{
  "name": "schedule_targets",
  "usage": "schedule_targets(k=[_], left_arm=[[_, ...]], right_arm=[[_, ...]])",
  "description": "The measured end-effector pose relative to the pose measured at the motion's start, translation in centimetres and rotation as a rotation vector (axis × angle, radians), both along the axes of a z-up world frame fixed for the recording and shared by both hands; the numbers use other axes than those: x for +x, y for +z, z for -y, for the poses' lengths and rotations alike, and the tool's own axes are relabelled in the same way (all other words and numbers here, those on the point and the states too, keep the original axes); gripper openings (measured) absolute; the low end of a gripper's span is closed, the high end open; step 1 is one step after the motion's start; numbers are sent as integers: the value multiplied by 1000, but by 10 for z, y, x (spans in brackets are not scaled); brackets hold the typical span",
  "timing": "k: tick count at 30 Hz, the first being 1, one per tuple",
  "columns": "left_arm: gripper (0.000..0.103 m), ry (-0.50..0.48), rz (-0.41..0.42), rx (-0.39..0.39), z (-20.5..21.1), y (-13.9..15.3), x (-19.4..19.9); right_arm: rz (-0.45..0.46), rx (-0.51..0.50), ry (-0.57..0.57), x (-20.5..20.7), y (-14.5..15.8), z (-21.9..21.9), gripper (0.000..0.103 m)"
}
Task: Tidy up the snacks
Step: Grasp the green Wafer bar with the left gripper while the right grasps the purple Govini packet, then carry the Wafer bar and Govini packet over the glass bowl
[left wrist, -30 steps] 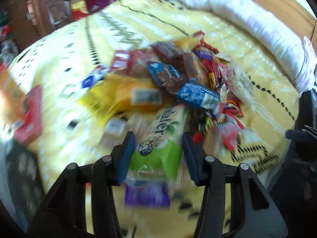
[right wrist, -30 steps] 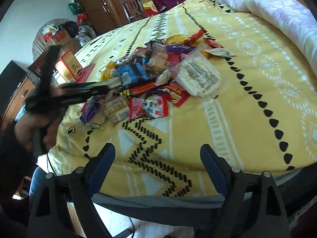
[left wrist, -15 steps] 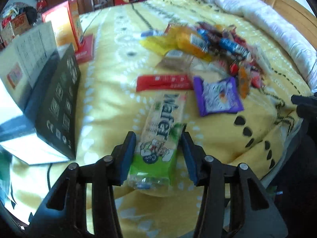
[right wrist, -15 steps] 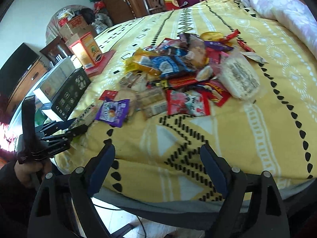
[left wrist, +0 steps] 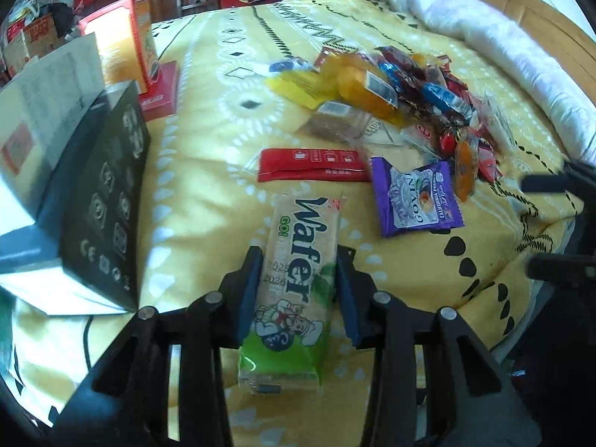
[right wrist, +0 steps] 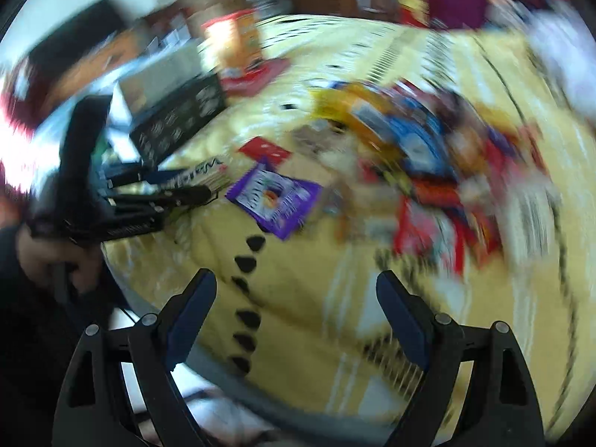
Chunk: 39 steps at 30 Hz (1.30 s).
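Between the fingers of the left gripper (left wrist: pixel 300 290) lies the wafer pack (left wrist: pixel 298 279), flat on the yellow bedspread (left wrist: pixel 208 171), its green end nearest the camera. A second ago it was being carried over the snack pile (left wrist: pixel 409 89); now it rests apart from that heap, at the near edge of the bed. The jaws have just been closing, and both blue pads (left wrist: pixel 249 290) press the pack's long sides, so it is gripped, not released. My reading: the wafer is sorted out of the pile and only the letting go is left.

Ahead of the tool lies a red sachet (left wrist: pixel 313 165); ahead and to the right, a purple packet (left wrist: pixel 417 197). To the left stands a black box (left wrist: pixel 100 201).

The pack reads "Wafer" and "GO!", with stamped years 2025 and 2026. The purple packet carries "GOVINI" or something close, and "CALIFORNIA PRUNE".

The right gripper (right wrist: pixel 298 320) stands wide with nothing between its fingers; its view, sharp half a second ago, is now blurred.
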<state>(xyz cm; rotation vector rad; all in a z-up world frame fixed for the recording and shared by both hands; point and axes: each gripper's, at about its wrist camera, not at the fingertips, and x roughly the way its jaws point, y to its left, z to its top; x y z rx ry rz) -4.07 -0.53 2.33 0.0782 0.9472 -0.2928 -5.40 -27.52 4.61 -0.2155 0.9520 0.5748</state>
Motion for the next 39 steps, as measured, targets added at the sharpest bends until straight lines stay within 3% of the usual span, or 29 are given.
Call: schedule_targets(k=[6, 13, 14, 16, 18, 27, 33, 39], left_arm=[[39, 30, -13, -27, -11, -2, 1], [40, 37, -22, -43, -11, -7, 2], [40, 37, -23, -47, -12, -7, 2], [40, 41, -20, -51, -12, -9, 2], [41, 46, -20, -59, -12, -11, 2], [41, 45, -12, -34, -8, -13, 2], [36, 36, -5, -17, -2, -10, 0], [36, 52, -7, -56, -6, -14, 0]], right_arm=[[62, -133, 208, 43, -10, -51, 91], [3, -180, 277, 69, -37, -76, 90], [5, -188, 272, 68, -40, -76, 87], [26, -196, 244, 64, -40, -73, 73], [9, -123, 188, 65, -33, -62, 55], [-16, 66, -35, 28, -7, -26, 54], [-139, 38, -90, 9, -38, -24, 54], [-140, 25, -94, 16, -46, -29, 56]])
